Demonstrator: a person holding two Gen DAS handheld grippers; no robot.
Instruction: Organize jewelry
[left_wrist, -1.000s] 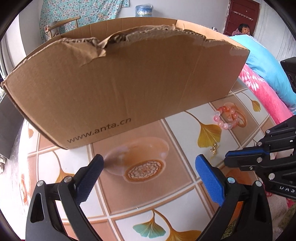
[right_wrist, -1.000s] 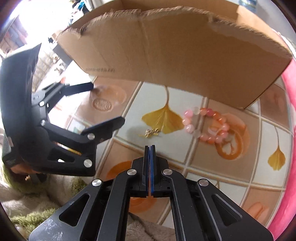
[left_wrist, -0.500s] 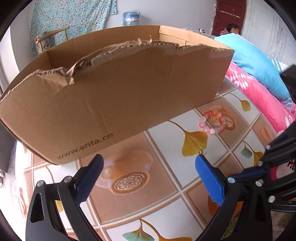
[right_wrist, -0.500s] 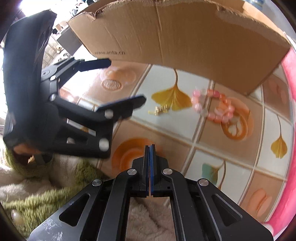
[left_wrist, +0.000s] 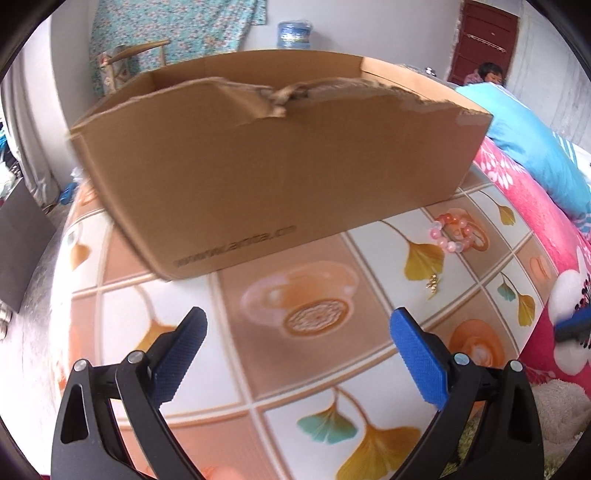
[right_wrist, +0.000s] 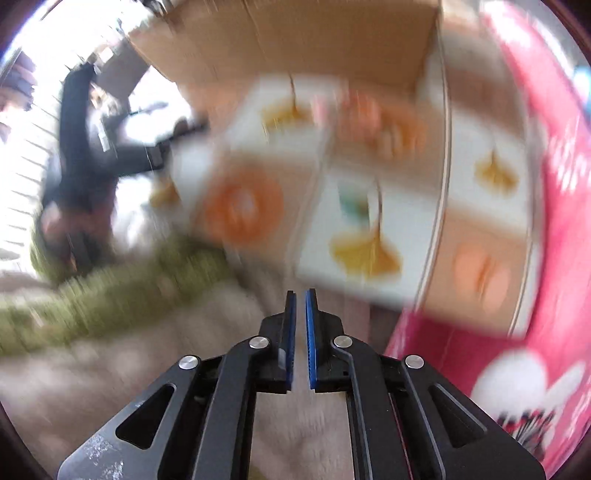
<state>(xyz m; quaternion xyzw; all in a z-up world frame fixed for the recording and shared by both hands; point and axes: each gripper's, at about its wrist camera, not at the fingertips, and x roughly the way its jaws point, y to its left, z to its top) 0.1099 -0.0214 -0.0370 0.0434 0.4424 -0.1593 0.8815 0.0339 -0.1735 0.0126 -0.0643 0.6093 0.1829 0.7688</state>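
Left wrist view: bracelet (left_wrist: 452, 234) at right centre beside the box (left_wrist: 280, 162), light, beads slippery, best pinched across its strand. Left gripper (left_wrist: 295, 334) gapes empty; right gripper (right_wrist: 300, 295) has just cracked open, empty.

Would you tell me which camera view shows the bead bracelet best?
The left wrist view: the bead bracelet lies sharp on the tablecloth beside the cardboard box. The right wrist view shows only a motion-blurred pink smear.
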